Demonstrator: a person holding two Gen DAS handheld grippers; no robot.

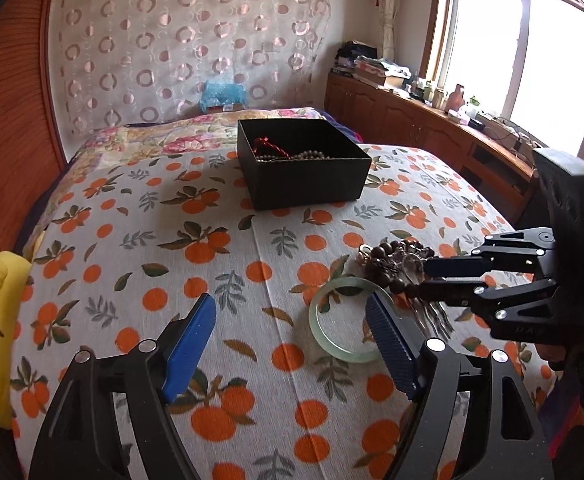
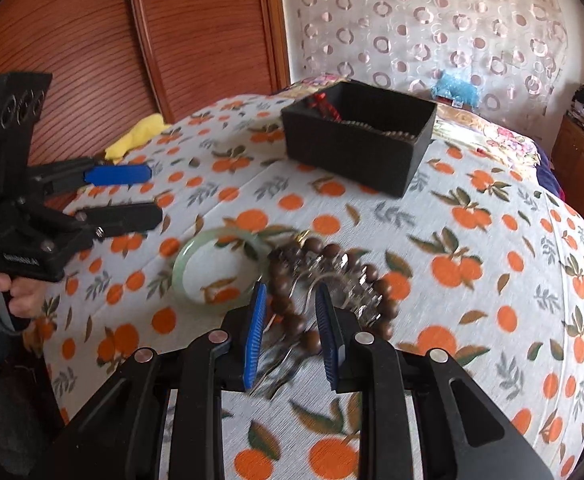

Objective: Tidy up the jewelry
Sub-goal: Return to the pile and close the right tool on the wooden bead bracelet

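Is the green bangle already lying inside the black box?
No, the green bangle lies on the orange-print bedsheet, well apart from the black box.

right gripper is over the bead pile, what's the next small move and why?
Probably ease the right gripper a little lower and close on the brown bead bracelet. Its fingers already straddle a strand of beads but don't appear to press on it. The black box already holds other beads, so the bracelet likely goes there next.

Bright daylight from blown-out window, soft shadows on bedspread, fisheye-bent edges, slight motion blur
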